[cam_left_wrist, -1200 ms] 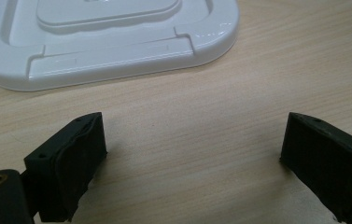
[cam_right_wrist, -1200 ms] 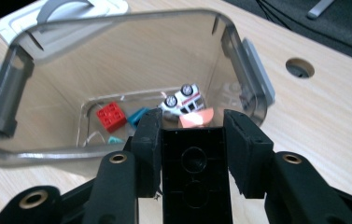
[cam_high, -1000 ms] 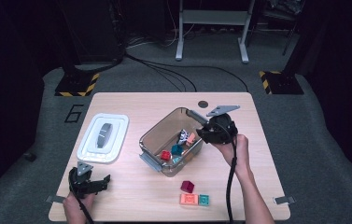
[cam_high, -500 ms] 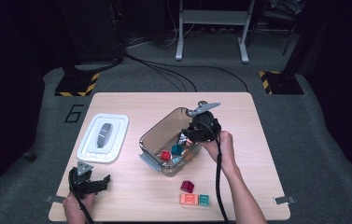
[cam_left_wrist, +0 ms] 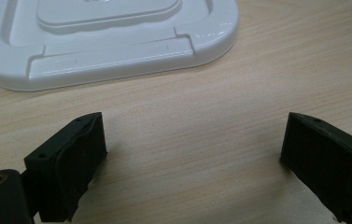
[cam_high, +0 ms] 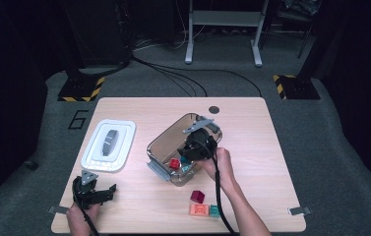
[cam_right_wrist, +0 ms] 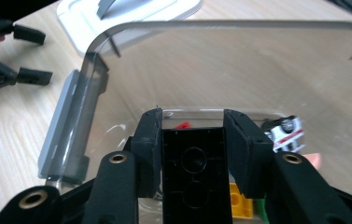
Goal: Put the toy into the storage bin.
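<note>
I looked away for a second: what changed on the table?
The right gripper, shut on a black brick, moved left from the bin's far right rim and down into it. The left gripper, open, the lid and the three bricks outside the bin stayed put.

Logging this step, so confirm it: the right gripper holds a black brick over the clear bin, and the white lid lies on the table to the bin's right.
One detail is wrong. The high view shows the white lid on the table to the left of the clear bin, not its right. The rest stands: the right gripper clamps a black brick over the bin.
</note>
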The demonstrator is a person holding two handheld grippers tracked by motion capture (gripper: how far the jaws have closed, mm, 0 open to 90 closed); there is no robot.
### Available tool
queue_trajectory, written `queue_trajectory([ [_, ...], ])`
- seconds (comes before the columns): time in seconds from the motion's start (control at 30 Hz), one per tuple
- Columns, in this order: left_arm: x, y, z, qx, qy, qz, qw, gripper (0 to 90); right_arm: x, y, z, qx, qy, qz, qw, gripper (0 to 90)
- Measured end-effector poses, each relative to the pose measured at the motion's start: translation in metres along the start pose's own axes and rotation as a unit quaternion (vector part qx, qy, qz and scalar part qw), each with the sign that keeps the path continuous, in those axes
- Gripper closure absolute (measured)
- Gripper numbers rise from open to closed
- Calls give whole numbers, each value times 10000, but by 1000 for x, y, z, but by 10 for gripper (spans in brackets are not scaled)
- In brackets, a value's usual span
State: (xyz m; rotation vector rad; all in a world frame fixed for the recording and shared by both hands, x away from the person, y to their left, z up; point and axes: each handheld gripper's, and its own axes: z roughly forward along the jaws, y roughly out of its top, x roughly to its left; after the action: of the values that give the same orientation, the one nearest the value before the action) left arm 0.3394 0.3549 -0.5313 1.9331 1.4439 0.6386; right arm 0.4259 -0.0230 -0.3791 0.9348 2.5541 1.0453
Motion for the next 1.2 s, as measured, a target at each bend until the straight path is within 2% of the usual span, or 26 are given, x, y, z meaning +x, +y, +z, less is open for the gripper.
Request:
queue_trajectory([
  [0.1, 0, 0, 0, 1, 0, 2, 10000, 65, 6, -1, 7, 104, 85, 25, 9999, 584],
  [0.13, 0, 0, 0, 1, 0, 2, 10000, 65, 6, -2, 8, 117, 92, -33, 9999, 584],
  [0.4, 0, 0, 0, 1, 1, 5, 10000, 65, 13, -8, 15, 223, 254, 53, 9994, 581],
  [0.6, 0, 0, 0, -1, 2, 3, 10000, 65, 16, -11, 16, 184, 320, 85, 9993, 568],
  [0.77, -1, 0, 0, -35, 7, -43, 10000, 65, 16, -11, 12, 168, 244, 83, 9995, 416],
  [0.97, -1, 0, 0, -38, 8, -44, 10000, 65, 12, -12, 0, 6, 137, 100, 9999, 260],
  [1.2, -1, 0, 0, -38, 8, -42, 10000, 65, 7, -19, -16, -176, 89, 101, 9998, 149],
])
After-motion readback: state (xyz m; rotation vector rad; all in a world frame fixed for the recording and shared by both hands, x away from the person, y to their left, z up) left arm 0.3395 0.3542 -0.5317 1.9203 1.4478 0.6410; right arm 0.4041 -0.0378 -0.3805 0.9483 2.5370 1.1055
